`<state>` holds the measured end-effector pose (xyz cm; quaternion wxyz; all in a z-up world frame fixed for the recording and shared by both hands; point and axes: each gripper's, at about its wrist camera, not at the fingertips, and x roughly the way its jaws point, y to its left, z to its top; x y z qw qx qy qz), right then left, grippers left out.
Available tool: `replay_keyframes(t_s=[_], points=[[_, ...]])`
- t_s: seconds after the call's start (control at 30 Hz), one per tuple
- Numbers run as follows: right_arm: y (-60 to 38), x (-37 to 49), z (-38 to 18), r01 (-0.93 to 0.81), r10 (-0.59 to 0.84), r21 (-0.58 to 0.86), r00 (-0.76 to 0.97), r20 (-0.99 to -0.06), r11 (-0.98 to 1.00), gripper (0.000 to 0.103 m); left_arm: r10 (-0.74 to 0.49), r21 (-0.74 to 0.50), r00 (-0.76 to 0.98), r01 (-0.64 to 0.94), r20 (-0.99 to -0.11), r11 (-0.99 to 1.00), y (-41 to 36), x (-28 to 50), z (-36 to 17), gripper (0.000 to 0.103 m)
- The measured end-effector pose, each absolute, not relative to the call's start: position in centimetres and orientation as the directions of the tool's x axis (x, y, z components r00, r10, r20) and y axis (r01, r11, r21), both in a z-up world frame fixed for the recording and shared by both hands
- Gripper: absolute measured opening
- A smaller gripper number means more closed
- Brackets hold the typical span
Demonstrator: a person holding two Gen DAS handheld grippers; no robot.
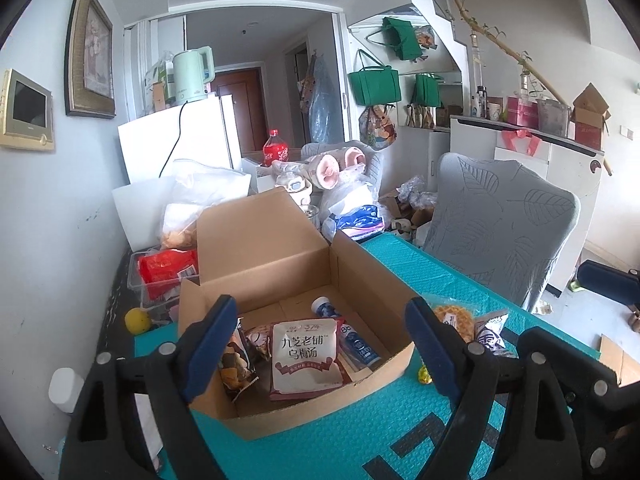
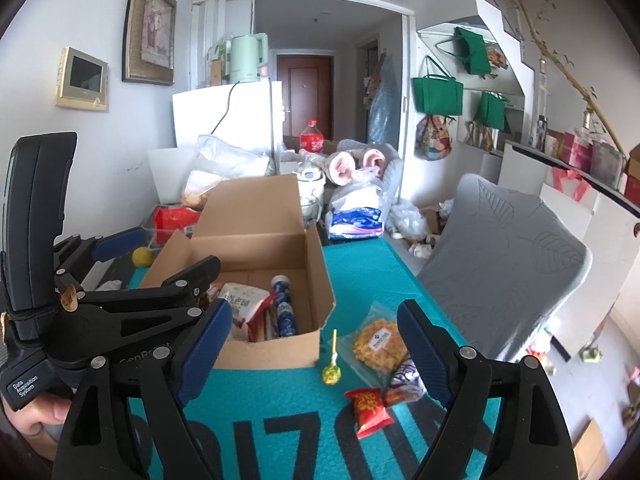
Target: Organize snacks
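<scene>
Left gripper [image 1: 320,348] hovers over cardboard box [image 1: 372,276], fingers spread, empty; white pouch [image 1: 303,354] & blue tube [image 1: 360,346] lie inside; right gripper [image 2: 314,354] also spread, empty, above teal counter [image 2: 360,276] w/ lollipop [image 2: 331,370], yellow snack bag [image 2: 378,344], red packet [image 2: 370,406] just beside box.

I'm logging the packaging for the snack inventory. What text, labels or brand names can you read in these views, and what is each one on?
"九芝老铺 乌梅汤": white and maroon pouch in the cardboard box.
"Data Acquisition System": left gripper body, seen from the right wrist.
"GenRo...": same body, partly hidden.
Large black characters on the teal mat: cut off, unreadable.
Blue tube, waffle bag, red packet, cola bottle: too small or blurred.
</scene>
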<state>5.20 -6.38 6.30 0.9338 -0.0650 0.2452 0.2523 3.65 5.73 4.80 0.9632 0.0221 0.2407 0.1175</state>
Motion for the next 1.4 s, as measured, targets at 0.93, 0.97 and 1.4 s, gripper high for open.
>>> replay_keyframes(t_s=[0.93, 0.97, 1.4], points=[[-16.9, 3.1, 0.1, -0.355, 0.358, 0.122, 0.736, -0.574, 0.927, 0.086, 0.107, 0.079, 0.807, -0.075, -0.581, 0.994, -3.2, 3.1, 0.3, 0.086], [-17.2, 3.3, -0.3, -0.352, 0.357, 0.126, 0.734, -0.579, 0.928, 0.086, 0.101, 0.075, 0.802, -0.071, -0.589, 0.995, -3.4, 3.3, 0.0, 0.086], [-18.7, 6.3, -4.8, -0.334, 0.345, 0.147, 0.672, -0.655, 0.931, 0.086, 0.132, 0.059, 0.736, -0.124, -0.664, 0.99, -4.0, 6.6, -4.5, 0.086]])
